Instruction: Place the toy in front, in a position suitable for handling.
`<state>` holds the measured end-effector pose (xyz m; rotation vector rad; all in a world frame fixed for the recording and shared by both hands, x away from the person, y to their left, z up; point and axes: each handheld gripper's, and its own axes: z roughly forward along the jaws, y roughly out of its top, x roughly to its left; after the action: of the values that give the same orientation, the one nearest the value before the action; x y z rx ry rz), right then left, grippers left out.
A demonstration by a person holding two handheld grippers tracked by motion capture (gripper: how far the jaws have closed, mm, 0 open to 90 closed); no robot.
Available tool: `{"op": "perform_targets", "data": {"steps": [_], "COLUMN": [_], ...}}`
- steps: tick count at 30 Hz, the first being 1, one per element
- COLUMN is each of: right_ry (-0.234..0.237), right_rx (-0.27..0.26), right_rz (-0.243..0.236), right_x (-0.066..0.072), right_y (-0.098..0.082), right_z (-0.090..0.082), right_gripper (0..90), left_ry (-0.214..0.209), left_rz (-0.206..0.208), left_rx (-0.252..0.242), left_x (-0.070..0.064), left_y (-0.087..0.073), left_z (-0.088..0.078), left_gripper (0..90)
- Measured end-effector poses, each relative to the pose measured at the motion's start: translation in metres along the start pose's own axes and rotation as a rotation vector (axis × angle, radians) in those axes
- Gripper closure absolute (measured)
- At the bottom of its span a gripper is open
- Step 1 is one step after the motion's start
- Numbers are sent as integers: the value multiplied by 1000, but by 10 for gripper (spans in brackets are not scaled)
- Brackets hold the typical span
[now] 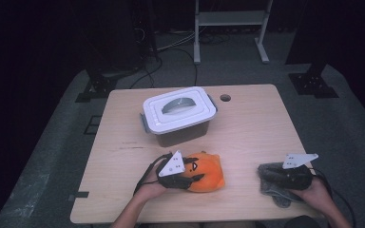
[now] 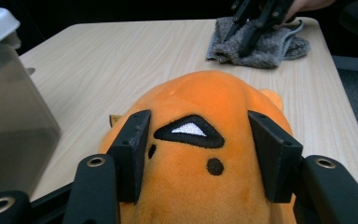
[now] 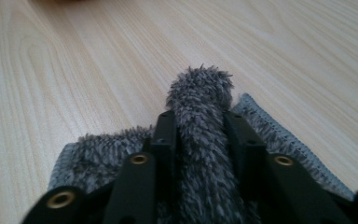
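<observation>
We see the left hand-held gripper (image 2: 198, 144) straddling the orange plush (image 2: 200, 154) w/ pads at its sides; right hand-held gripper (image 3: 200, 126) pinches a grey cloth (image 3: 200, 140) fold (right of plush, on bench (image 1: 247, 133)).

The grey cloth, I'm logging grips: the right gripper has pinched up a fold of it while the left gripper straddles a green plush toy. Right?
Not quite: the plush toy is orange, not green, as the left gripper view shows. The rest stands: the right gripper pinches a fold of the grey cloth, and the left gripper straddles the toy.
</observation>
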<state>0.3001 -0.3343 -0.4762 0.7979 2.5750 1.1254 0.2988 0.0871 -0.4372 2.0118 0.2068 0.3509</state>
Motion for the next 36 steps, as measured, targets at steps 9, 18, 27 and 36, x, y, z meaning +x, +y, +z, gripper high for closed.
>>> {"op": "perform_targets", "data": {"steps": [9,18,27,36], "right_ry": [87,230,359,331], "right_rx": [-44,-223,-240,-216], "right_rz": [7,-97,-167,-156], "right_x": [3,32,62,59], "right_y": [24,94,136,121], "right_z": [-6,0,56,52], "right_gripper": [782,781,779,778], "left_ry": [3,11,11,10], "left_rz": [8,7,-4,-16], "left_rx": [4,6,20,17], "left_x": [-3,-3,-3,-2], "left_y": [-1,0,-3,-5], "left_z": [0,1,-2,-3], "left_gripper": [436,425,405,408]}}
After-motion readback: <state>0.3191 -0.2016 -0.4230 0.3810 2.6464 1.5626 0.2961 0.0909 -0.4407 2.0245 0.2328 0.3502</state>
